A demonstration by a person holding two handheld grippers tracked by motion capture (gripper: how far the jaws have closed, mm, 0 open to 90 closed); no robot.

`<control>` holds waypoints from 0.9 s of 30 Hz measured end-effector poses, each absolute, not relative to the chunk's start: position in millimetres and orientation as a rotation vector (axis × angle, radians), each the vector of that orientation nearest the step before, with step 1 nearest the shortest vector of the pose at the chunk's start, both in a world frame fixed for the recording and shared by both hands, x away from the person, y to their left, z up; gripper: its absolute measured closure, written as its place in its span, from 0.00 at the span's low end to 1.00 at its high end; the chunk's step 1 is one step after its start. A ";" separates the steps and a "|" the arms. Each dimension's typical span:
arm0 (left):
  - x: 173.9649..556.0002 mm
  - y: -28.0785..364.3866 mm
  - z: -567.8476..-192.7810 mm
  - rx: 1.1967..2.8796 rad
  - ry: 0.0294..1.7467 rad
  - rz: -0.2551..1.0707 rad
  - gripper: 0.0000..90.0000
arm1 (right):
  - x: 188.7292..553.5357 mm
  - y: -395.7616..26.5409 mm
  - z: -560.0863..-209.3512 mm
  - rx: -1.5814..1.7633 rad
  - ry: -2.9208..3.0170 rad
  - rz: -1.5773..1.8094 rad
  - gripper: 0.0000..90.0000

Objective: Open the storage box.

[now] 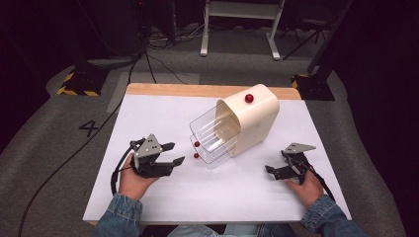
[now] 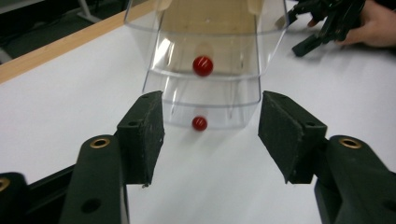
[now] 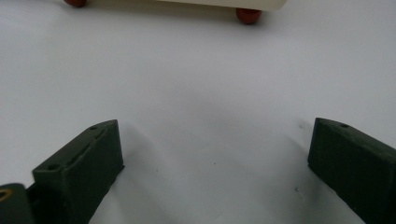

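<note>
Left hand-held gripper [image 1: 173, 154] and right hand-held gripper [image 1: 273, 172]: jaws apart, empty, near the table's [image 1: 163, 113] front edge. Between them, toward the far edge, stands the cabinet [image 1: 254, 121] with two clear drawers [image 2: 205, 70] pulled out. Likely light, rigid, slippery plastic; grasp a red knob [image 2: 203, 66]. Drawer contents are hard to make out; the cabinet's rear is hidden.

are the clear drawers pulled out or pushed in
Pulled out: both clear drawers stick out of the cream cabinet front, their red knobs towards the left gripper.
</note>
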State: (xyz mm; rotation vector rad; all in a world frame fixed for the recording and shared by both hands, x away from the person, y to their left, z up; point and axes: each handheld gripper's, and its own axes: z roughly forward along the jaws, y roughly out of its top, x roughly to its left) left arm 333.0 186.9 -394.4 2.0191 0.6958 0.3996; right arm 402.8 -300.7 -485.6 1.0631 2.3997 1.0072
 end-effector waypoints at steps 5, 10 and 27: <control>333.6 211.8 -401.0 2.046 0.755 0.386 0.38 | 402.8 -300.8 -485.6 1.064 2.400 1.007 0.04; 337.1 227.7 -410.8 2.076 0.832 0.396 0.35 | 402.8 -300.8 -485.6 1.063 2.400 1.007 0.04; 352.8 240.2 -469.0 2.281 1.032 0.321 0.33 | 402.7 -300.7 -485.6 1.064 2.400 1.008 0.04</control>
